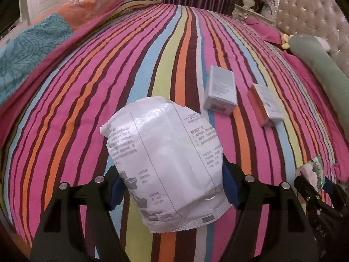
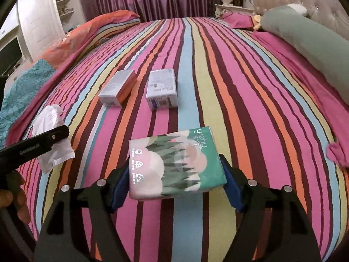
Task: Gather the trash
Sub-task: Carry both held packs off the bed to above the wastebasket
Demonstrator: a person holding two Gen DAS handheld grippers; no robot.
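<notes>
Your left gripper point(image 1: 172, 185) pinches a white printed bag point(image 1: 165, 159) held above the striped bedspread point(image 1: 87, 87). Your right gripper point(image 2: 176, 185) pinches a green tissue pack point(image 2: 176, 163); two small boxes point(image 2: 161, 89) lie at its 12 o'clock.

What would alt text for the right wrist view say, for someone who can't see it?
The right gripper clamps a green tissue pack above a striped bedspread. Two small boxes lie side by side farther up the bed; at left, the left gripper holds a white packet.
</notes>
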